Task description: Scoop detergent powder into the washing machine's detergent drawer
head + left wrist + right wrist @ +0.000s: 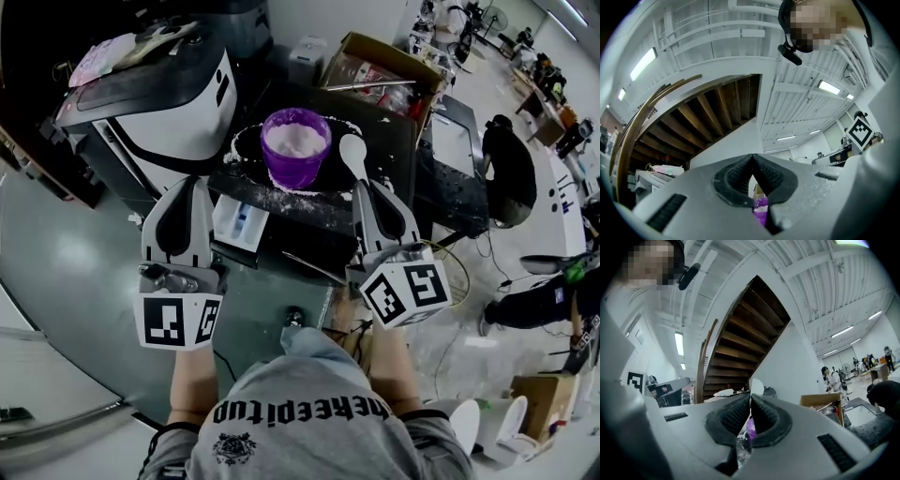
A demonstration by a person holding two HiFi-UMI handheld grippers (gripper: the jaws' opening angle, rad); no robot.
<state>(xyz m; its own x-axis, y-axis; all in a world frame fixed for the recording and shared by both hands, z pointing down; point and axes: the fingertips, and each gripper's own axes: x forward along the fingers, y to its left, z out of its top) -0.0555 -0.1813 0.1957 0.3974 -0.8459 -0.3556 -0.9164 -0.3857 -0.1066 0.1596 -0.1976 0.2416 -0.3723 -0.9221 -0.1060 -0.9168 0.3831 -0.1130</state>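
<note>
In front of the left gripper's jaws stands the washing machine, no passage there; to their right the detergent drawer lies free from above. Before the right gripper, clamped on the white spoon, the purple cup stands to the left; its top is open.

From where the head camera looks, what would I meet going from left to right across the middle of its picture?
Left gripper → white drawer → purple cup of powder → right gripper, shut on the white spoon → person in dark clothes.
</note>
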